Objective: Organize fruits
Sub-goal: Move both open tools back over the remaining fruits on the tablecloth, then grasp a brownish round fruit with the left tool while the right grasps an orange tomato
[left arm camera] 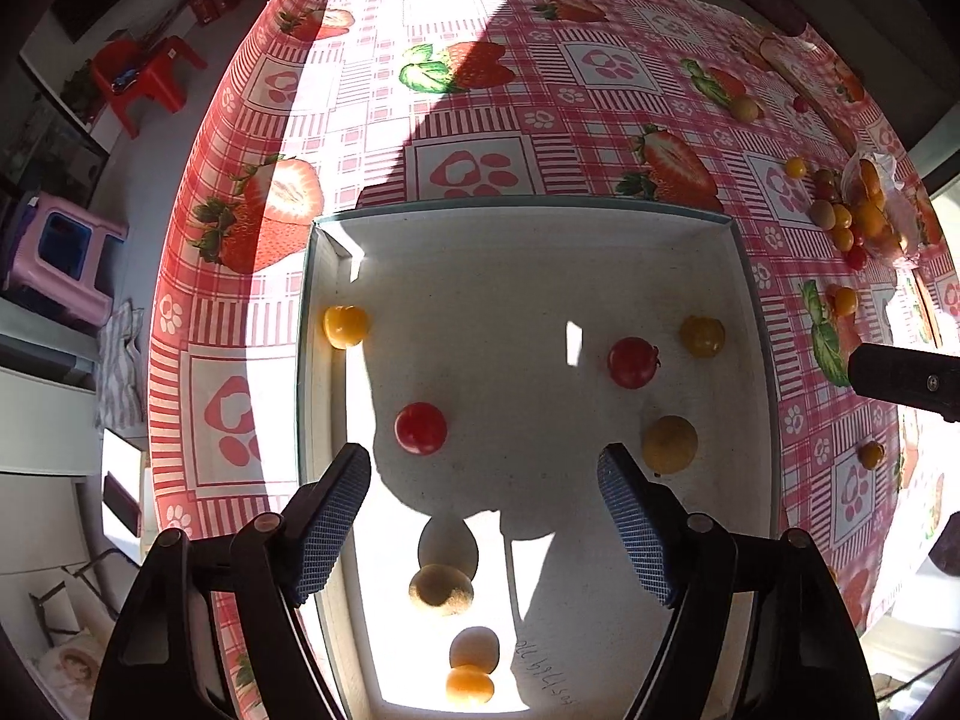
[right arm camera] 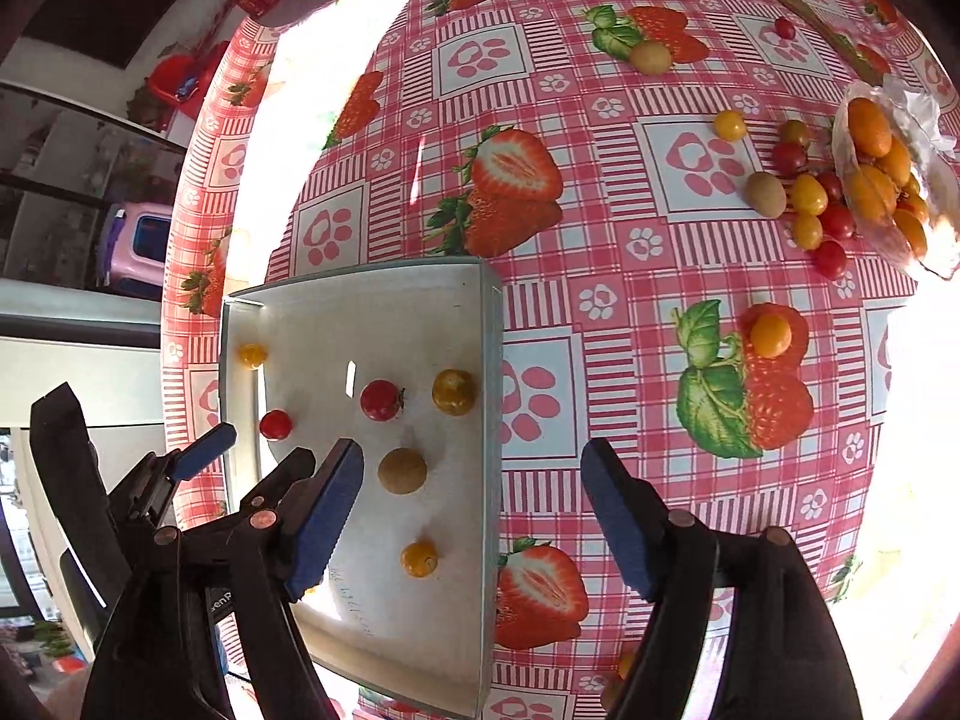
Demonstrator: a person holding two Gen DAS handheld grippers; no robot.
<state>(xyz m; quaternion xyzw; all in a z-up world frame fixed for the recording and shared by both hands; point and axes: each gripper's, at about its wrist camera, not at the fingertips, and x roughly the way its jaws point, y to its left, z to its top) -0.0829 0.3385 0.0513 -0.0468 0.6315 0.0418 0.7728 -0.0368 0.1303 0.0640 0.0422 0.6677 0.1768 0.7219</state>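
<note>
A shallow white tray lies on the strawberry-print tablecloth and holds several small fruits: red tomatoes, yellow ones and tan ones. My left gripper is open and empty, hovering over the tray's near half. My right gripper is open and empty above the tray's right rim. A pile of loose fruits lies at the far right beside an open plastic bag. A lone yellow fruit lies nearer.
The left gripper's fingers show at the lower left of the right wrist view. Single fruits lie farther back. A red stool and pink stool stand on the floor beyond the table's left edge.
</note>
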